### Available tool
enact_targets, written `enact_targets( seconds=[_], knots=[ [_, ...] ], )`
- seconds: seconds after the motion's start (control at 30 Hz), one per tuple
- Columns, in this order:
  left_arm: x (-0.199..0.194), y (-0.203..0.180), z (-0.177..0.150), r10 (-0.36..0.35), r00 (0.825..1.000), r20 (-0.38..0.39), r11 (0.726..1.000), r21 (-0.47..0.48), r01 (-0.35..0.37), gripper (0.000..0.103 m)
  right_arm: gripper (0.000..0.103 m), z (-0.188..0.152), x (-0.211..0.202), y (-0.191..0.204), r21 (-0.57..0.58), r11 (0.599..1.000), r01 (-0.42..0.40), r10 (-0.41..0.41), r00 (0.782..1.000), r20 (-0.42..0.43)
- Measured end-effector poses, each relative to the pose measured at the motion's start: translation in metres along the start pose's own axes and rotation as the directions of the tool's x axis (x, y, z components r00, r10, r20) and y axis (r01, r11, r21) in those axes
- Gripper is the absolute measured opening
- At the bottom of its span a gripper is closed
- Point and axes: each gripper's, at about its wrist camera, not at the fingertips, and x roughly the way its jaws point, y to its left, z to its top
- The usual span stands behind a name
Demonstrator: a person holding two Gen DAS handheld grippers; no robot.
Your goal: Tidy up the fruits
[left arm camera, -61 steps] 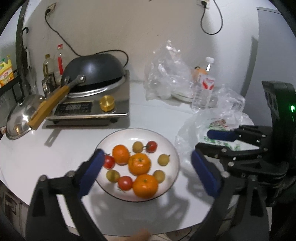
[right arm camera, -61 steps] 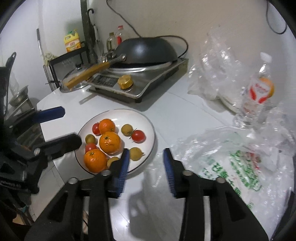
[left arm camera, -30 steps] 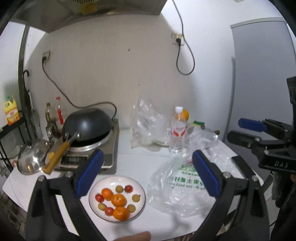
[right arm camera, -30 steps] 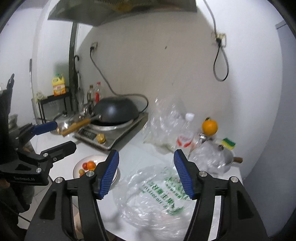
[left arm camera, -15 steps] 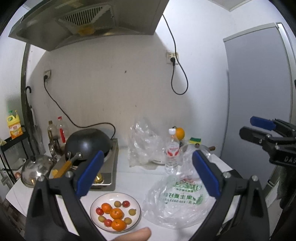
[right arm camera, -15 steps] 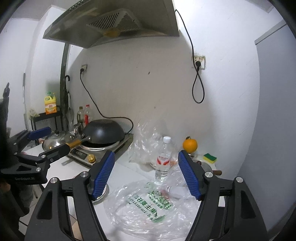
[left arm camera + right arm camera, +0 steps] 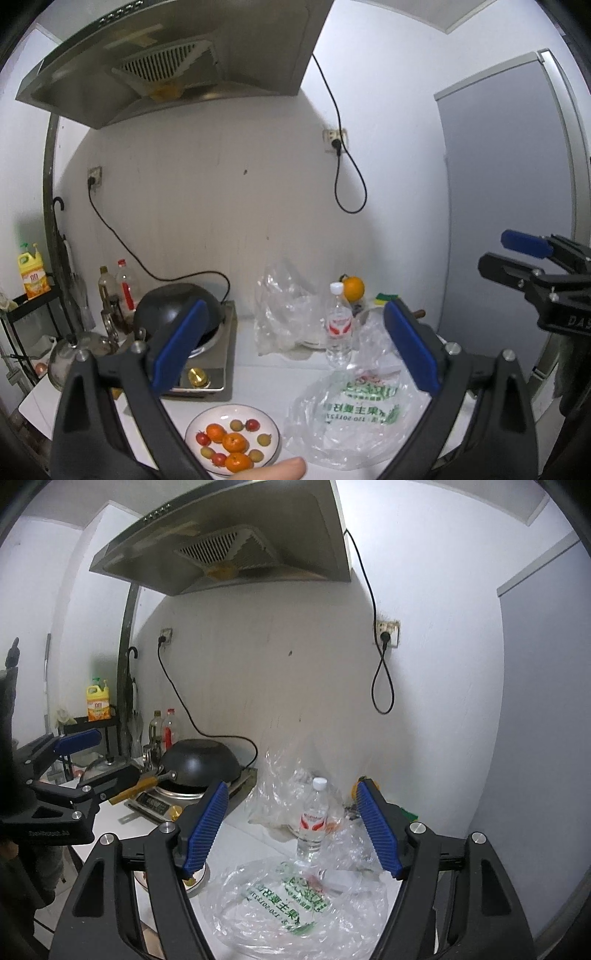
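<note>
High above the white counter, we are holding the left gripper and the right gripper with jaws spread wide, gripping nothing. Below us, the fruits are sitting on a white plate, which is lying just beside a clear plastic bag, near the black wok.

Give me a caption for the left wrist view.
Open left gripper raised above a plate of oranges and tomatoes beside a plastic bag.
</note>
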Motion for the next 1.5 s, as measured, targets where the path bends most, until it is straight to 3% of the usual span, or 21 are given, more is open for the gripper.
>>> enact_targets(
  seconds=[0.67, 1.5],
  knots=[
    [-0.036, -0.01, 0.026, -0.003, 0.993, 0.117, 1.0, -0.008, 0.004, 0.097, 0.076, 0.018, -0.027, -0.006, -0.003, 0.999, 0.038, -0.037, 0.996, 0.083],
    [-0.024, -0.003, 0.022, 0.006, 0.994, 0.106, 0.999, -0.042, -0.001, 0.097, 0.077, 0.017, -0.012, -0.003, -0.015, 0.999, 0.028, -0.027, 0.999, 0.044]
  ],
)
